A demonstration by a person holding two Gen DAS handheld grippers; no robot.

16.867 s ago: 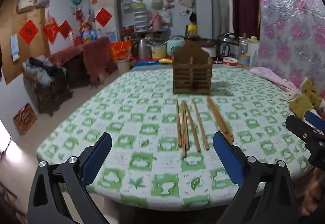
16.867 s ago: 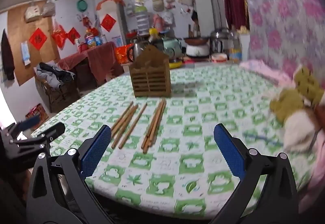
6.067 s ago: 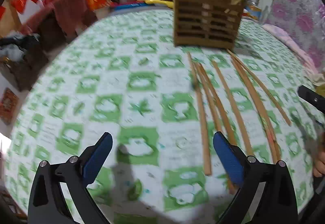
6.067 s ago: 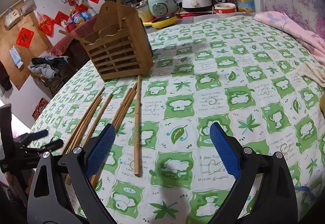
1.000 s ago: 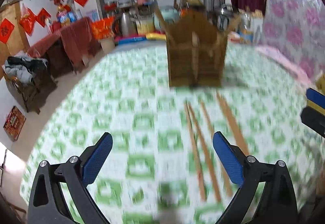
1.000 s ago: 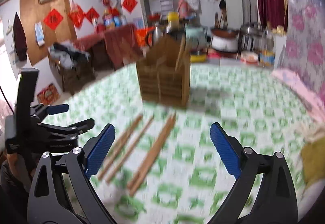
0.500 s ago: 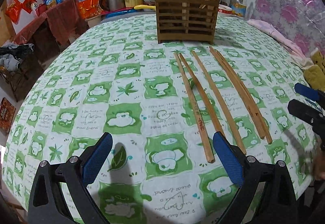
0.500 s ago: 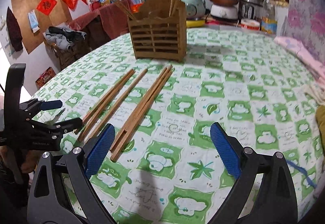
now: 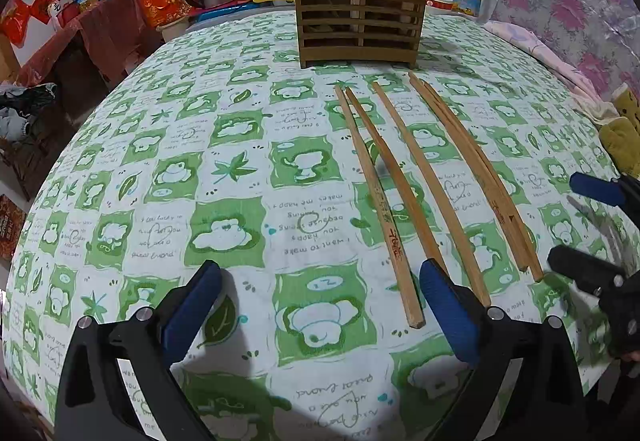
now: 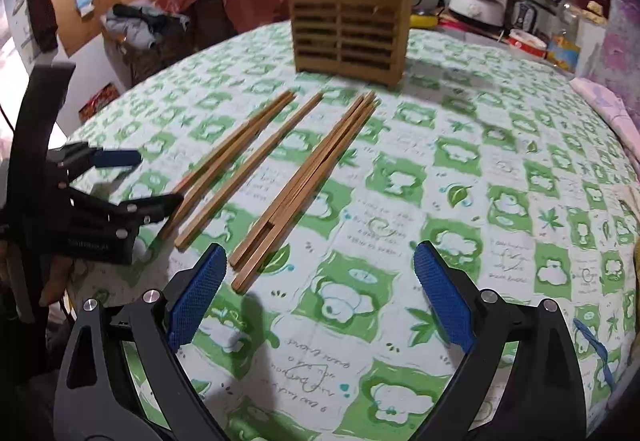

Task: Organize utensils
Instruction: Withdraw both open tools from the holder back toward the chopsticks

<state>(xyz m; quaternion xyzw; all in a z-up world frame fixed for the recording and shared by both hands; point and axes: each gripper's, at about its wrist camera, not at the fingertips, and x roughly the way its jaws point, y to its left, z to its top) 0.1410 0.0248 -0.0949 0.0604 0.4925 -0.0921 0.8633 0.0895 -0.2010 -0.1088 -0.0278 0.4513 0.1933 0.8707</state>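
The left gripper [image 9: 320, 315] hangs low over the near edge of the table, its blue pads [image 9: 191, 305] spread wide with nothing between them. The right gripper [image 10: 316, 295] is likewise wide apart and empty, just above the green-and-white tablecloth [image 9: 224, 177].

The chopsticks [image 9: 400, 185] lie loose on the cloth ahead of both tools. From the left wrist view, 3 single sticks run away toward the holder, the nearest end sitting just inside the left gripper's right pad. A tighter bundle [image 10: 308, 181] of what looks like 3 sticks, touching and partly overlapped, ends just beside the right gripper's left pad. The wooden slatted holder [image 9: 360, 9] stands upright at the far end of the sticks, with a few chopsticks already leaning in both of its compartments.

Risks, as I judge them: closing on the bundle could catch 2 sticks at once or pinch one off-centre, so it pivots and drops. The thin sticks lie flat on soft cloth, so a pad may snag the fabric and drag the neighbours. The 2 grippers work close together and could collide.
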